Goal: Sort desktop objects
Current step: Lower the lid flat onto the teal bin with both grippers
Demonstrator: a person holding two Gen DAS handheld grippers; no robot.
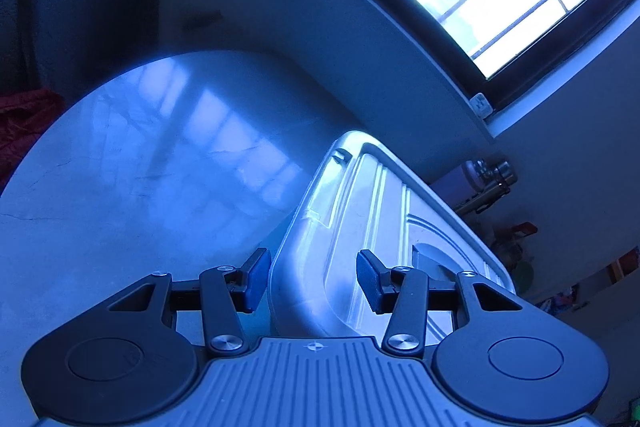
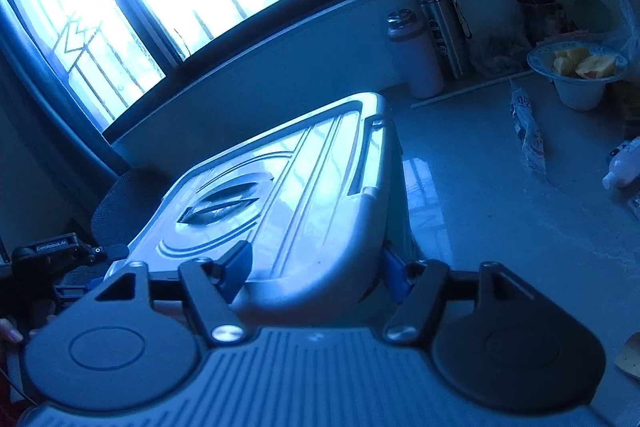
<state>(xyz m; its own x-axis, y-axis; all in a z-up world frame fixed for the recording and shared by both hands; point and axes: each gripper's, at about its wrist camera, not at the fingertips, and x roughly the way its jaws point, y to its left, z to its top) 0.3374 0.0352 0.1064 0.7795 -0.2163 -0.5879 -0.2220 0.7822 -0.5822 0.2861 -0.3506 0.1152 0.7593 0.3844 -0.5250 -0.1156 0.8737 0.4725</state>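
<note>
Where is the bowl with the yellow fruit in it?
In the right wrist view, the bowl sits far right on the table, near the wall, right of the steel flask.

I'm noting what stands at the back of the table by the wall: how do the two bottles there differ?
The steel flask is taller and slimmer than the pale bottle beside it. The steel flask is shiny metal with a dark strap hanging down its side; the pale bottle has a matte, light body and no strap that shows. The steel flask stands nearer the bowl of fruit. Both stand upright, capped, against the wall.
</note>
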